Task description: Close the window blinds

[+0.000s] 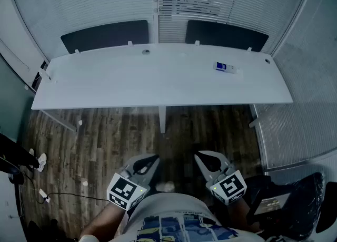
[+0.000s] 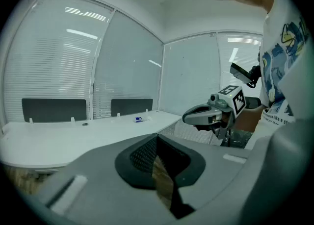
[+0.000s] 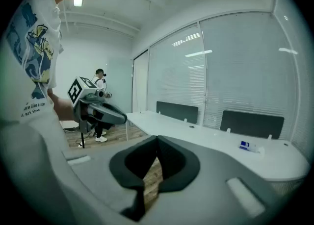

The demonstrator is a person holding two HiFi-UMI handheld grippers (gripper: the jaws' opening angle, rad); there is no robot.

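Over wood-plank floor, left hand-held gripper and right hand-held gripper sit closed, empty.

Head view looks steeply down onto the desk; both gripper views look across it low, angled inward.

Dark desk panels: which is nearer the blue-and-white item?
The right panel, head view: the blue-and-white item lies on the desk before it, far from the left panel.
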